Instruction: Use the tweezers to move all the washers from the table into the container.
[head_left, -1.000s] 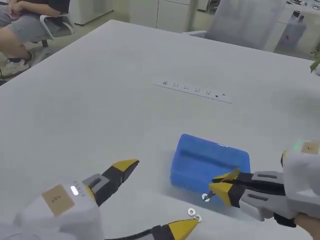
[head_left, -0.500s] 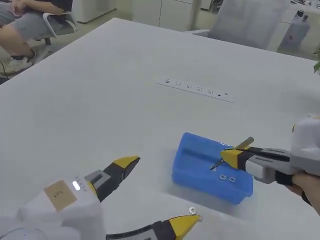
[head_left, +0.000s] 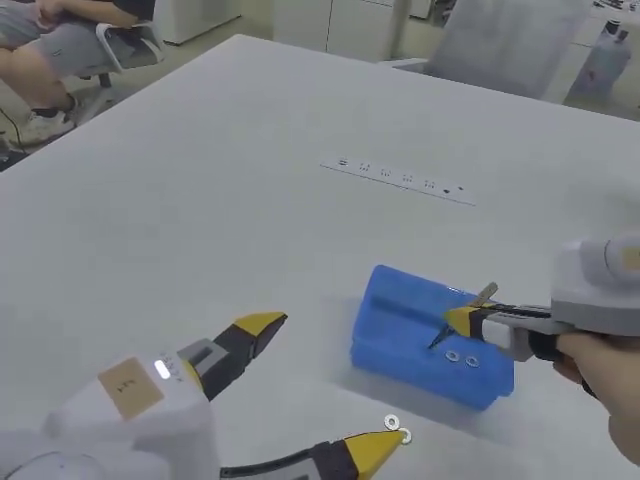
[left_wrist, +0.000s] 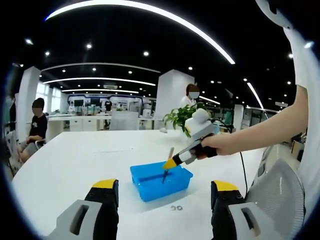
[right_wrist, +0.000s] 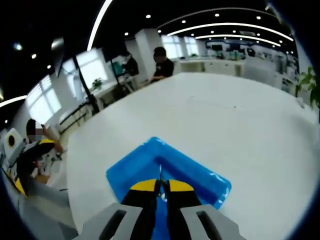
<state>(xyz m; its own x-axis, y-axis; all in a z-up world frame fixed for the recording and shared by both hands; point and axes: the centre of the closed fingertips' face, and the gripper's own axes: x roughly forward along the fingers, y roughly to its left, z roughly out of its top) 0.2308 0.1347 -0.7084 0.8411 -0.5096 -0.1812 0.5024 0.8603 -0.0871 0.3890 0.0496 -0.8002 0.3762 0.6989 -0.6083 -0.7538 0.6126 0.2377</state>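
The left claw (head_left: 330, 382) is closest, on the near side of the blue container (head_left: 400, 362); its two yellow tips are spread wide and it pinches nothing. Two loose washers (head_left: 397, 429) lie flat on the table (head_left: 200, 180), just in front of the container's near wall; they sit right beside one tip of the left claw, and one of them may be touching that tip, but it is too small to tell.

Next comes the container itself; two washers in the container (head_left: 462, 358) lie on its floor, near its right end. The right claw (head_left: 462, 320) hangs over that right end; its tips are pressed together on the tweezers (head_left: 440, 338). The tweezers slant down from the claw into the container, with the thin points low, near the floor.

The next move depends on this, I think: the loose washers lie on the near side of the container's wall, and the tweezers are inside it; so the points must rise over the wall and come toward the person. The left claw is nearer to the loose washers, but the right claw has the tool.

I cannot tell if the thin points pinch a washer now; the right claw's body is cut off at the picture's edge.

Far past the container, a socket strip (head_left: 400, 180) lies on the table.
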